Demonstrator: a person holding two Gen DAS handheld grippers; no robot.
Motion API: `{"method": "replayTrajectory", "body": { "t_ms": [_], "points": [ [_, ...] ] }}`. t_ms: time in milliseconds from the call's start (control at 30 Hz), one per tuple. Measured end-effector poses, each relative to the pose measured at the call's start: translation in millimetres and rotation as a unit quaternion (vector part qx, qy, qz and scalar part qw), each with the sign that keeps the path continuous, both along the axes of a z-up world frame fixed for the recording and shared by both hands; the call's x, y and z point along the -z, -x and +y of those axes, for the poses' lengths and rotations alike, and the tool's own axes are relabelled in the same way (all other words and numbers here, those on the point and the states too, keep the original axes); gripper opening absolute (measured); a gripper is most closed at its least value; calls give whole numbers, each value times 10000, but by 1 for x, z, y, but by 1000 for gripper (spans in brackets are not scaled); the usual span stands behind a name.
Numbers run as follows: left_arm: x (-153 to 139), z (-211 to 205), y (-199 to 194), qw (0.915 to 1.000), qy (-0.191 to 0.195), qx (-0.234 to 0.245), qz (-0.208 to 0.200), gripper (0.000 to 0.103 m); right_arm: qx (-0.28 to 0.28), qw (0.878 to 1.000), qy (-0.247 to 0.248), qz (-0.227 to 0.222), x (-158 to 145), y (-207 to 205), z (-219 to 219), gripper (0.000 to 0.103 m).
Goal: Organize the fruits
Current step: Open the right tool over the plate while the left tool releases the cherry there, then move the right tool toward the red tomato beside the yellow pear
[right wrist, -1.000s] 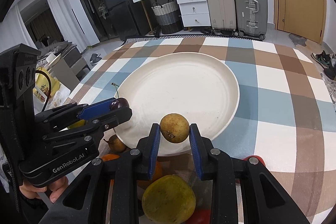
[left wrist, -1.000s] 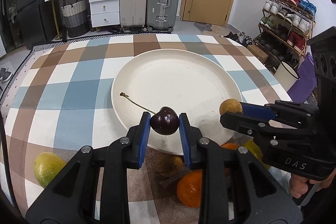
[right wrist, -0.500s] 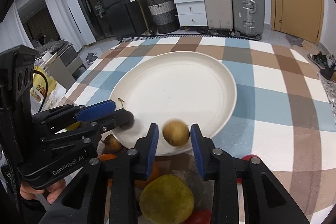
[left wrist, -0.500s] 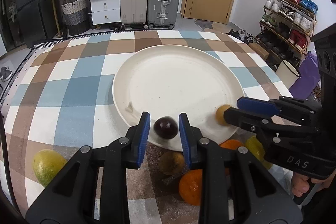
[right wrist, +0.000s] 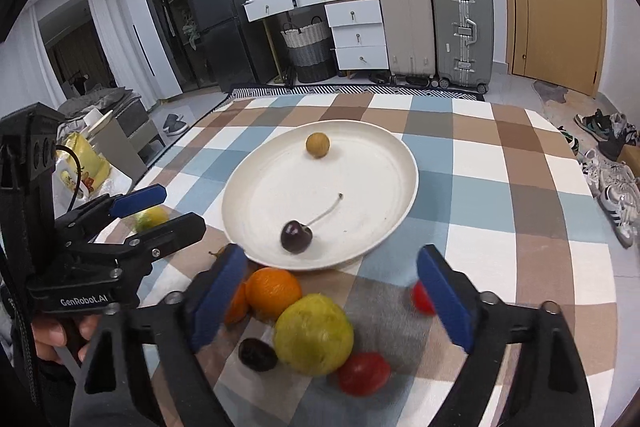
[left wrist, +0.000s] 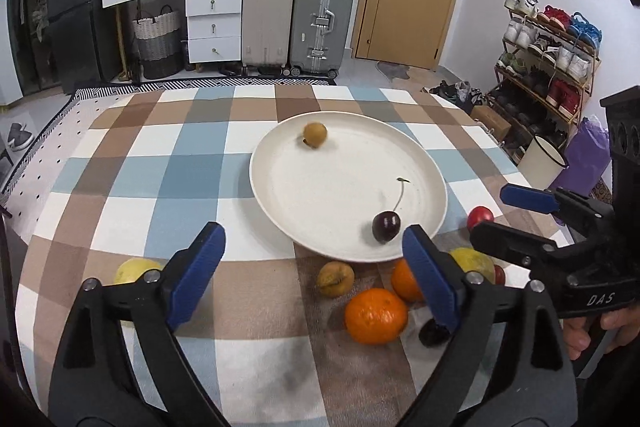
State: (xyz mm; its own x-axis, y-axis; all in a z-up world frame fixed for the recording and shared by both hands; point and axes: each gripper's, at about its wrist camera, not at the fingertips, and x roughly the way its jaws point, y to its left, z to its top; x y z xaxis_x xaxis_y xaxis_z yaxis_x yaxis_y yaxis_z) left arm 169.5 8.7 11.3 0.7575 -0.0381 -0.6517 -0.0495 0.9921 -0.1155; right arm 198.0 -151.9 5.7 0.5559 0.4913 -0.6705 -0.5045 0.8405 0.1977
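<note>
While both grippers tilt down toward the counter (left wrist: 120,163), their jaws have just been opening and stand wide, nothing between them. Left gripper (left wrist: 316,267) and right gripper (right wrist: 332,287) hover short of the plate (right wrist: 400,163), where the cherry (left wrist: 386,225) lies.

Glossy cherry (left wrist: 385,225); matt plate (left wrist: 434,183); woven checked cloth (left wrist: 120,163).

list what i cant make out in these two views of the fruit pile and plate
- Dark fruit, left wrist view: half hidden behind the left gripper's right finger; kind unclear.
- Small red fruit, right wrist view: blurred and partly behind the right gripper's finger.
- Second orange, right wrist view: only a sliver shows beside the other finger.
- Brown fruit on the plate, left wrist view: smeared, kind unclear.
</note>
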Motion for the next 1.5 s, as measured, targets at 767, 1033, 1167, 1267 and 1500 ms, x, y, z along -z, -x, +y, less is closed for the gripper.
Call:
{"method": "replayTrajectory", "body": {
  "t_ms": [767, 1033, 1167, 1267, 1500],
  "points": [
    [9, -6, 58, 9998, -146, 1, 134, 102, 246, 9994, 193, 139, 6, 55, -31, 102],
    [22, -8, 53, 9995, -39, 10, 306, 102, 301, 9979, 429, 376, 25, 56, -35, 102],
    [29, -11, 49, 9992, -21, 27, 397, 102, 331, 9969, 548, 449, 32, 56, -38, 102],
    [32, -14, 45, 9990, 7, 55, 442, 102, 357, 9968, 519, 492, 36, 54, -42, 102],
    [37, -21, 37, 9986, -42, 80, 529, 102, 308, 9964, 612, 499, 41, 49, -42, 100]
  ]
}}
